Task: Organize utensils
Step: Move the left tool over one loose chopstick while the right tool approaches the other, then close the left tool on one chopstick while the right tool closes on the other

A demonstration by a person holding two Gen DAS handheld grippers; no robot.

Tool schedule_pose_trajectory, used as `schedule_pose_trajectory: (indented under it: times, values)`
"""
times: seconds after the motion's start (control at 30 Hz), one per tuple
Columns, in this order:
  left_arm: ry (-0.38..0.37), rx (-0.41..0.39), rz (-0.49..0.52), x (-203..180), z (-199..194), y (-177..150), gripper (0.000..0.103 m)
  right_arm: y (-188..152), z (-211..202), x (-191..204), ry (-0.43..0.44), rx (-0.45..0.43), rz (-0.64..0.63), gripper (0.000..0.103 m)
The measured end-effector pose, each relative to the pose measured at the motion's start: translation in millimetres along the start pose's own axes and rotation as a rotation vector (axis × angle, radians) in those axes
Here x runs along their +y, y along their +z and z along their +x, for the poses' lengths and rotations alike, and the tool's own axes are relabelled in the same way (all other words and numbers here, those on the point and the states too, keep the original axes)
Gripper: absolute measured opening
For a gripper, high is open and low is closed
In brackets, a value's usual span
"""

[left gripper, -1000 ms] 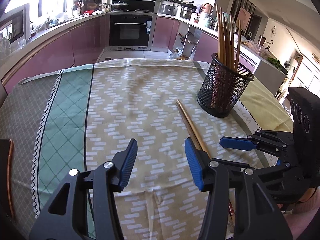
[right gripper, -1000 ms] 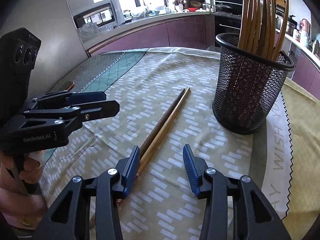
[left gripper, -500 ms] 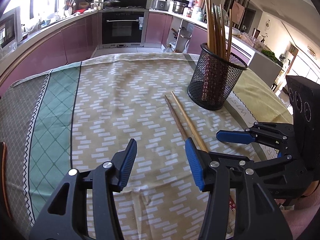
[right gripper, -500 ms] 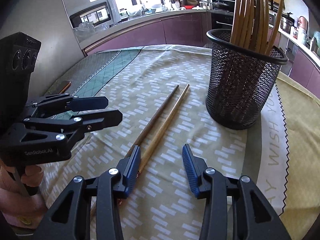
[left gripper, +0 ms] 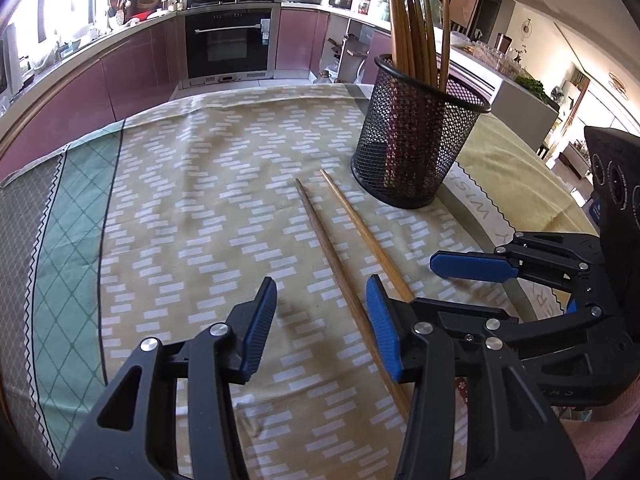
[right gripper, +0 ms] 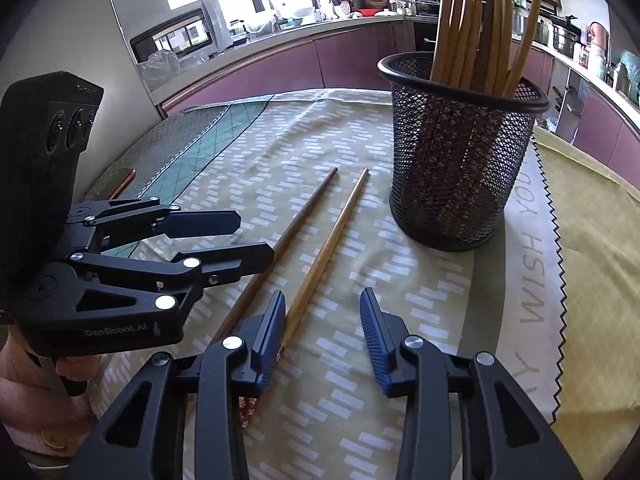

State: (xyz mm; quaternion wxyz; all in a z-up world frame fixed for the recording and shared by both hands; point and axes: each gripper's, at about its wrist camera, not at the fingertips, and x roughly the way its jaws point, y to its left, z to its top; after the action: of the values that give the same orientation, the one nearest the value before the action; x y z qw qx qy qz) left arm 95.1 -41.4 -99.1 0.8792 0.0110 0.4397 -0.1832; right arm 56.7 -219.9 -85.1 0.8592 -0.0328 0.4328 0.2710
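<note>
Lying side by side on the tablecloth (left gripper: 192, 184), two chopsticks (left gripper: 344, 256) just beside the mesh holder (left gripper: 416, 140) full of chopsticks, left gripper (left gripper: 322, 328) wide over the darker stick, right gripper (right gripper: 322, 334) wide, holding nothing, near their ends.

**Readable lettering**

On the black body of the left tongs (right gripper: 236, 238), seen from the right wrist camera, stands the brand "GenRobot.AI" in pale letters. Along the grey border band of the tablecloth (right gripper: 532, 276) run capital letters: "WISH YOU" reads clearly, with a "Y" further along. In the left wrist view the same band shows only "WIS" beside the mesh holder (left gripper: 416, 144).
</note>
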Motion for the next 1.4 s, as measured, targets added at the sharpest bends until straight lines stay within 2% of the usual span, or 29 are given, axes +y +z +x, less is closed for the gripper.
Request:
schedule_pose_trajectory:
  times: [0.23, 0.4, 0.53, 0.6, 0.67, 0.8, 1.13, 1.4]
  values:
    - [0.018, 0.015, 0.009, -3, 6, 5, 0.036, 1, 0, -4, -0.008, 0.000, 0.002, 0.036]
    - [0.006, 0.020, 0.006, -4, 8, 6, 0.023, 4, 4, -2, -0.024, -0.004, -0.010, 0.034]
    - [0.002, 0.021, -0.004, -4, 9, 7, 0.016, 8, 8, -5, -0.030, -0.011, -0.007, 0.029]
    - [0.000, 0.023, -0.005, -5, 10, 8, 0.015, 11, 10, -5, -0.034, -0.012, -0.008, 0.029]
    - [0.009, 0.026, -0.004, -5, 11, 8, 0.020, 13, 12, -4, -0.036, -0.015, -0.008, 0.029]
    - [0.009, 0.024, -0.008, -5, 13, 9, 0.018, 16, 16, -2, -0.043, -0.020, -0.014, 0.028]
    - [0.019, 0.013, -0.038, -8, 16, 10, 0.012, 19, 18, -11, -0.010, -0.027, 0.038, 0.011]
    - [0.015, 0.003, -0.066, -5, 13, 8, 0.009, 18, 15, -21, 0.037, -0.036, 0.095, 0.006]
